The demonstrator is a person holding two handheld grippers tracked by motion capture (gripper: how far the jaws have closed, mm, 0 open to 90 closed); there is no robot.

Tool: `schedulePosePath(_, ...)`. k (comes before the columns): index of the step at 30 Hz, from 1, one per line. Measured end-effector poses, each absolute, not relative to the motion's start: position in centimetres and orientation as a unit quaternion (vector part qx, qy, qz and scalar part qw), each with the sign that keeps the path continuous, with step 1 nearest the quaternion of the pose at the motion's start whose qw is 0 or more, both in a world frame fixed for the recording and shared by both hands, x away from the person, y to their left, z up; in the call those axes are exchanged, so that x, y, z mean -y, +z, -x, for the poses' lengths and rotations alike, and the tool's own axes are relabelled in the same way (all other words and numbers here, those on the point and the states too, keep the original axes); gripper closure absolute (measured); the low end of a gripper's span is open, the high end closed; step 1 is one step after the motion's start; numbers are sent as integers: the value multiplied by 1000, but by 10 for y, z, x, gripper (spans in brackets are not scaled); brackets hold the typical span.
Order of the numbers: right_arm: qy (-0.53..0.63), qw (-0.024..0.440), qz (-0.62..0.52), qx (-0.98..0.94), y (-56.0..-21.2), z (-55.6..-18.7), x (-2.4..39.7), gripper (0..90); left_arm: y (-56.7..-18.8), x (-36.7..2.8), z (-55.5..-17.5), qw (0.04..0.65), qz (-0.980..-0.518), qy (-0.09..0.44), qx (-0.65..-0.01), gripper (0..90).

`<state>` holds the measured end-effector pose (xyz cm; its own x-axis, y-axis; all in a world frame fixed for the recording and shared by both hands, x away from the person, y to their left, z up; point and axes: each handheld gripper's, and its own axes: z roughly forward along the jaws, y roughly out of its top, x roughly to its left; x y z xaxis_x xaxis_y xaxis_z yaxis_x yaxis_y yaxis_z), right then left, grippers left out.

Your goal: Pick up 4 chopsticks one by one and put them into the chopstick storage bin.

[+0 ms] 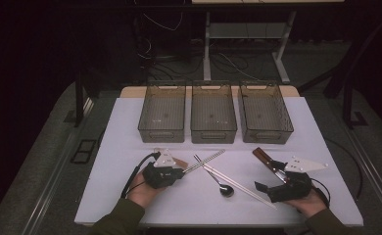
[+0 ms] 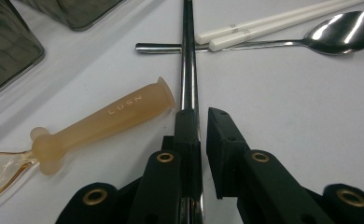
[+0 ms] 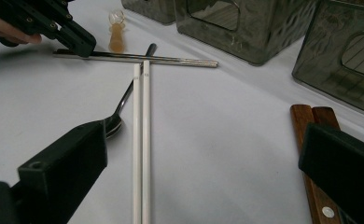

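Steel chopsticks, one pair, lie pinched at their near end in the left gripper, its jaws nearly closed on them, at 7 o'clock on the white table. Three smoky bins line the 12 o'clock edge. One pair of white chopsticks and one metal spoon cross at centre; the steel pair lies over the spoon's handle. One amber silicone spoon rests just beside the left gripper. At 4 o'clock the right gripper stands wide open, holding nothing, one jaw over a wooden-handled piece.
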<state>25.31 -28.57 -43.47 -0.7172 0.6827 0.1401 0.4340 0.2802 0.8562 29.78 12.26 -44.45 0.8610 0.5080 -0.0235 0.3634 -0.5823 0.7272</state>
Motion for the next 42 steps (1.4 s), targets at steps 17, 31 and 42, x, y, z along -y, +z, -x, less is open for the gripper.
schedulePosePath(17, 486, 129, -353, -789, -434, -253, 286, 13, -447, -114, -301, 382, -887, 88, -246, 808)
schedulePosePath(31, 486, 128, -353, -789, -435, -253, 285, 13, -451, -108, -307, 389, -873, 60, -288, 791)
schedulePosePath(42, 486, 128, -353, -790, -435, -254, 285, 13, -452, -106, -304, 386, -867, 68, -308, 843)
